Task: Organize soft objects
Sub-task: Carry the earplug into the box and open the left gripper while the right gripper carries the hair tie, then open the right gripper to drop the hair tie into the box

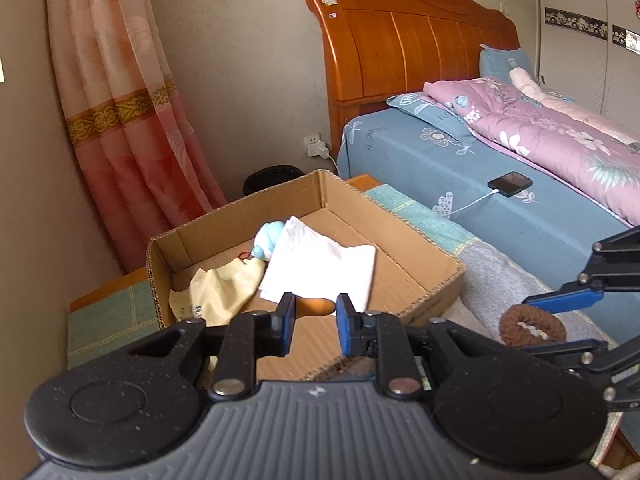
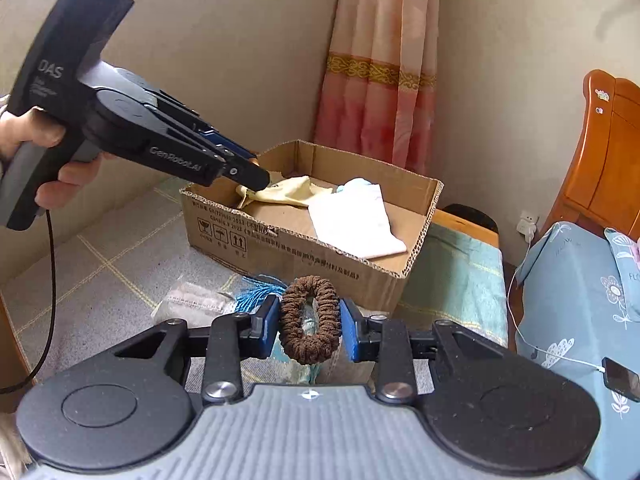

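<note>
Beside the cardboard box (image 2: 304, 248), blue tassel (image 2: 256, 292) and packet (image 2: 192, 304).

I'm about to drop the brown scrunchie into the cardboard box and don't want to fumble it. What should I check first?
1. Right gripper grip on the brown scrunchie: ok, pads press on both sides.
2. Left gripper load: ok, shut on a small orange-brown item; what it is, cannot tell.
3. Cardboard box open: ok.
4. Room inside: ok, bare floor beside the white cloth.
5. Way in: ok at the box's right part; the left gripper hangs over its left end.
6. Everything soft gathered: not ok, a blue tassel and a clear bag lie outside.
</note>
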### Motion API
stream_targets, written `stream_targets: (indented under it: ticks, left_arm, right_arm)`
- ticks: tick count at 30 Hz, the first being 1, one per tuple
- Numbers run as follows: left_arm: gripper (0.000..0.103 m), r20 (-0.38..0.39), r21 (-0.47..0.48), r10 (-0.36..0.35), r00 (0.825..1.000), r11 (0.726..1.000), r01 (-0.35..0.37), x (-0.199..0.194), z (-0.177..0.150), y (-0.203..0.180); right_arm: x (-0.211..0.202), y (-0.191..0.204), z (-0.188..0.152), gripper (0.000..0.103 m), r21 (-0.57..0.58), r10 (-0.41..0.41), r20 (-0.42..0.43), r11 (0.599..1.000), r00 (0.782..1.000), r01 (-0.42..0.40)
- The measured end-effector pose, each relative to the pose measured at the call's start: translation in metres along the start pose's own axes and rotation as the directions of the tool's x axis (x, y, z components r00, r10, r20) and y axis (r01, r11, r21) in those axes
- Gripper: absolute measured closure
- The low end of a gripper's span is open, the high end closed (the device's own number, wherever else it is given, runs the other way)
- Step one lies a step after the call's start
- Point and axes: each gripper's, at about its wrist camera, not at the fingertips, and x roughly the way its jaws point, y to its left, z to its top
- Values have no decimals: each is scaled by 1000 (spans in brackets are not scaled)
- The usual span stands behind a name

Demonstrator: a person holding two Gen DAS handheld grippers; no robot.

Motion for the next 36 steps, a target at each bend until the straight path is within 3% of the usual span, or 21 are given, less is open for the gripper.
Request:
stream_targets:
  ticks: [10,12,14,19,22,26,34,36]
  left_arm:
    - [81,-49,-32,63,997,997,-65,59,24,49]
    - [70,-35,-39,91,995,995,-92,67,27,55]
    - [35,-17,-44,121,992,992,-122,73,28,60]
    - [18,-15,-107,142,990,984,-143,66,22,73]
    - [10,-50,-138,190,980,971,-195,49,16,73]
    - [7,-52,-163,247,968,954,-252,16,-1,64]
    - [7,-111,-271,271,956,917,-292,-22,-39,57]
    - [7,-124,-275,285,950,910,-309,-27,-46,56]
  right_arm:
    - [19,-8,26,66,-30,-13,14,999,1000,14]
    - [25,-9,30,66,-29,-15,11,999,1000,16]
    - [30,-10,34,66,-29,-14,9,999,1000,14]
    - [43,-12,45,66,-31,-14,9,999,1000,14]
    - [50,-14,53,66,-30,-9,15,1000,1000,10]
    - [65,-14,64,66,-26,10,19,1000,1000,-10]
    - [95,-6,97,66,-37,71,35,997,997,-70]
    - [101,-2,107,59,-38,78,48,996,996,-76]
